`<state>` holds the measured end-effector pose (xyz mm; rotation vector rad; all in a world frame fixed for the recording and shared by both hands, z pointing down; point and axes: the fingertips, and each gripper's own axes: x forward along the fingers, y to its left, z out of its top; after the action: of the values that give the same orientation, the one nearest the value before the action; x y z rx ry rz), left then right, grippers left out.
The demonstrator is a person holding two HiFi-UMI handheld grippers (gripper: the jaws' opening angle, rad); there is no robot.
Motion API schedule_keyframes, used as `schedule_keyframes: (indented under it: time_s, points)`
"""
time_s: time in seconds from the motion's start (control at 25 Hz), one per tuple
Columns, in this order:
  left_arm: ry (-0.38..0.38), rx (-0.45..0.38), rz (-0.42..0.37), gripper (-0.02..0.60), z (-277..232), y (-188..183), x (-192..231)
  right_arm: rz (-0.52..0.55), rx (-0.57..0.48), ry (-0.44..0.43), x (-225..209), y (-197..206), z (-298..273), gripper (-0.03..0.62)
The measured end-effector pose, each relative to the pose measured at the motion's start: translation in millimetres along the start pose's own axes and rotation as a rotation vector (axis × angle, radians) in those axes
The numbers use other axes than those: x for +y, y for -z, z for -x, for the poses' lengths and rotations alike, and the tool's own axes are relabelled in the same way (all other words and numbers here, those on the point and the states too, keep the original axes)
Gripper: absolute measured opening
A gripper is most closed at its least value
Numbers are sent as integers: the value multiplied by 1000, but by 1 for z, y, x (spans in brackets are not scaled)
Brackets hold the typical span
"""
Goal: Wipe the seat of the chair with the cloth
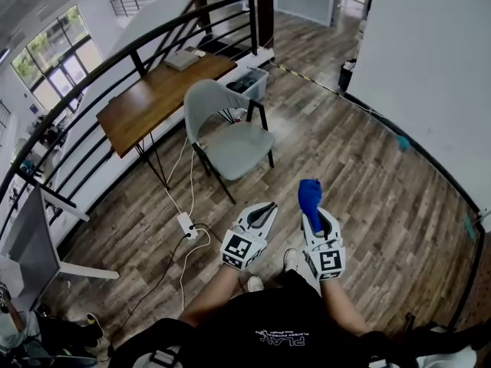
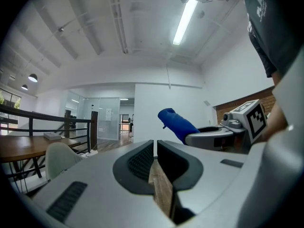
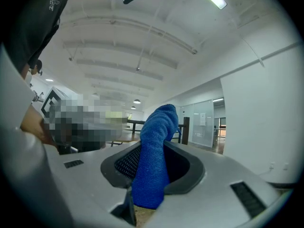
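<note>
Cloth (image 1: 309,196) is sticking up from the right tongs (image 1: 313,218), which are pinching it. The left tongs (image 1: 265,208) are pressing together, empty. The chair (image 1: 238,149) is standing at 11 o'clock, beside the table (image 1: 161,92).

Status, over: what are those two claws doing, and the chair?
Right gripper shut on blue cloth; left gripper shut, empty. Chair seat ahead, untouched. Power strip on floor nearby.
</note>
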<state>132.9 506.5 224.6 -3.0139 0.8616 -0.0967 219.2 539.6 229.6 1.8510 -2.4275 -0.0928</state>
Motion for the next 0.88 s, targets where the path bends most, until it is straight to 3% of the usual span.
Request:
schedule_keyframes:
  time_s: [0.48,0.72,0.88]
  points:
    - [-98,22,-62,26,-84,-9,31,-15,-31,-75,-82,8,-60,114]
    - [-214,1,-79,25,-124,-24,51,-40,-58,-120,-130,-1,-87,114]
    - [-253,4,-65,25,-133,-25,56,-41,-68,-164,-142,3,-101,114]
